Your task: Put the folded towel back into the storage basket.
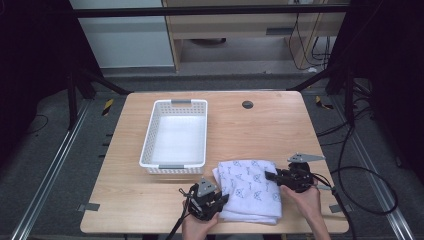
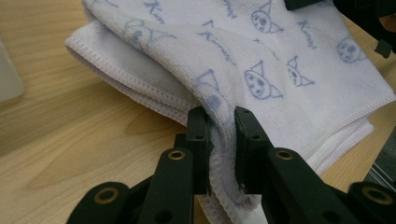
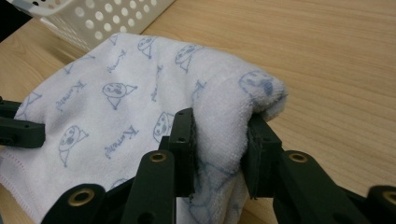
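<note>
- While the folded towel (image 1: pixel 250 187) lies beside the basket (image 1: pixel 176 134), the left gripper (image 2: pixel 219 140) pinches its edge between its fingers.
- Right gripper (image 3: pixel 219 149) clamps a bunched fold between its fingers.

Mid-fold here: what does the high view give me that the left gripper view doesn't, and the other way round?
High view alone: the white basket standing apart from the towel, beyond it on the table, and both hands, with the left gripper at the towel's near left edge and the right gripper at its right edge.

Left gripper view alone: the grip up close, a bunched fold of hem pinched between its two black fingers.

Both: the folded white towel with its blue print, lying on the wood.
</note>
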`<state>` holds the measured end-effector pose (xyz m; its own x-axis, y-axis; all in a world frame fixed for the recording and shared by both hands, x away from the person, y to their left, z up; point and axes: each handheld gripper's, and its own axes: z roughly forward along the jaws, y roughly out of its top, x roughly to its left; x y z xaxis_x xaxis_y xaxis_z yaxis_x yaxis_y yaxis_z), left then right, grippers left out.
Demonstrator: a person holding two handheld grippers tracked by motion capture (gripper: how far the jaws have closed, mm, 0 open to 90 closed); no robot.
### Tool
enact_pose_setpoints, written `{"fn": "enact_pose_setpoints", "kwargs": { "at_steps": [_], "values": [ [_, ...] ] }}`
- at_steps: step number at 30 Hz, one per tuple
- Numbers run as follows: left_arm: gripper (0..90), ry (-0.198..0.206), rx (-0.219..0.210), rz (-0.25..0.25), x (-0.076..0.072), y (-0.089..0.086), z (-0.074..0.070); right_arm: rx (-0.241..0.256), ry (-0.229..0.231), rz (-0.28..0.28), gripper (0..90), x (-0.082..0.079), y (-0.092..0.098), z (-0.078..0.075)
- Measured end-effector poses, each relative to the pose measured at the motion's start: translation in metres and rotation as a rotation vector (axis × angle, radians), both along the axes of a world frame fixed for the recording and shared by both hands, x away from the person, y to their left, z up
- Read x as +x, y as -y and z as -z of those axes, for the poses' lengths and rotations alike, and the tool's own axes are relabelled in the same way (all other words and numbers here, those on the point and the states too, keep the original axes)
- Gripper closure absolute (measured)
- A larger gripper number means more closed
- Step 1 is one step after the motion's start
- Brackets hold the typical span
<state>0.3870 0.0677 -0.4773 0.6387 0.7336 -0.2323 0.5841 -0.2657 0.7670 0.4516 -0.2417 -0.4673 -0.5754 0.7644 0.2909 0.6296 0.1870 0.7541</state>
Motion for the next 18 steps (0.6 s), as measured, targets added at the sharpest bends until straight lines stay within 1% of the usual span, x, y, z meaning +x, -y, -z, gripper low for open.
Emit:
{"fn": "enact_pose_setpoints", "kwargs": {
  "at_steps": [6,8,14,18],
  "values": [
    [77.4,0.033,0.006,0.005,-0.003,0.002,-0.010,0.008,0.038,0.000,68.7,-0.004,0.002,-0.010],
    [77.5,0.038,0.006,0.008,-0.004,0.002,-0.012,0.015,0.036,0.003,68.8,-0.005,0.003,-0.014],
    [77.5,0.051,0.006,0.011,-0.005,0.003,-0.019,0.027,0.054,0.004,69.1,-0.008,0.004,-0.021],
    [77.6,0.066,0.012,0.012,-0.005,0.003,-0.025,0.023,0.081,0.003,69.2,-0.009,0.004,-0.026]
  ]
}}
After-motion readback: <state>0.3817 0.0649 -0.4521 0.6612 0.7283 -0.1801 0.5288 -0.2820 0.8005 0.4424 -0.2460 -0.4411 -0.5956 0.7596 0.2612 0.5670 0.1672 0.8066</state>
